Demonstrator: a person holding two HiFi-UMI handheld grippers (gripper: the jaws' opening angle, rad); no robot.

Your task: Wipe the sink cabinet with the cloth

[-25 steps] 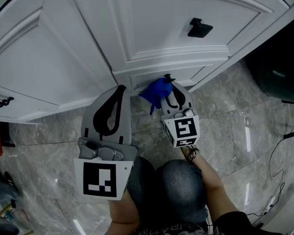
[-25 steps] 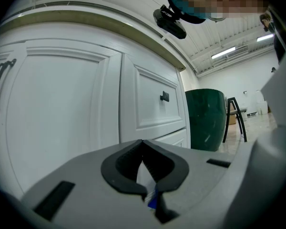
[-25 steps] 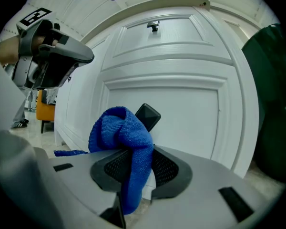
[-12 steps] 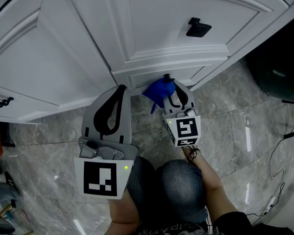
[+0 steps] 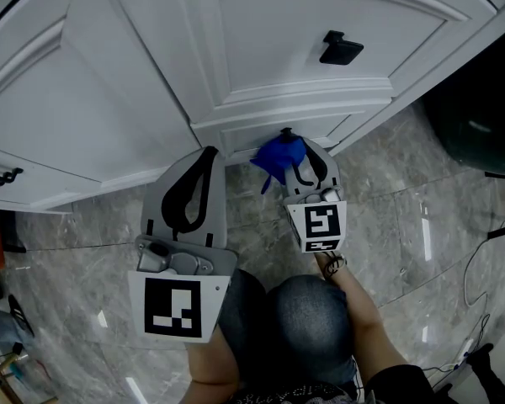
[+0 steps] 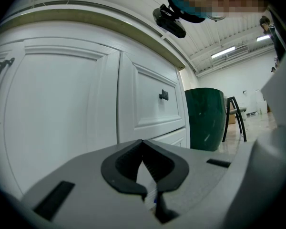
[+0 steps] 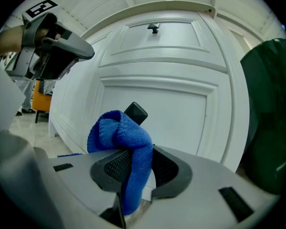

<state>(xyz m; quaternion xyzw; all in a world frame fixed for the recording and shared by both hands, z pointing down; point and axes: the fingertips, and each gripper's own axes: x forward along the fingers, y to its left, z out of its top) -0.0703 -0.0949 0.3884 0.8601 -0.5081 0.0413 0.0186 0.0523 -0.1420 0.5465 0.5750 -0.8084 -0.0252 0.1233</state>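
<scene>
The white sink cabinet [image 5: 286, 32] fills the top of the head view, with a black handle [image 5: 341, 47] on its right door. A bunched blue cloth [image 5: 277, 158] is clamped in my right gripper [image 5: 289, 139], which is shut on it. Cloth and jaw tips sit right at the cabinet's bottom trim, below that door. In the right gripper view the cloth [image 7: 125, 144] hangs over the jaws in front of the door panel [image 7: 171, 104]. My left gripper [image 5: 207, 153] is shut and empty, a little left of the cloth, its tips close to the cabinet's base.
Grey marble floor [image 5: 404, 217] lies under both grippers. A dark green bin [image 5: 480, 124] stands right of the cabinet, also in the left gripper view [image 6: 207, 118]. Another black handle [image 5: 2, 176] is at the far left. The person's knees [image 5: 303, 318] are below the grippers.
The right gripper and the blue cloth have shifted slightly to the right along the cabinet's bottom trim. The left gripper has stayed put.
</scene>
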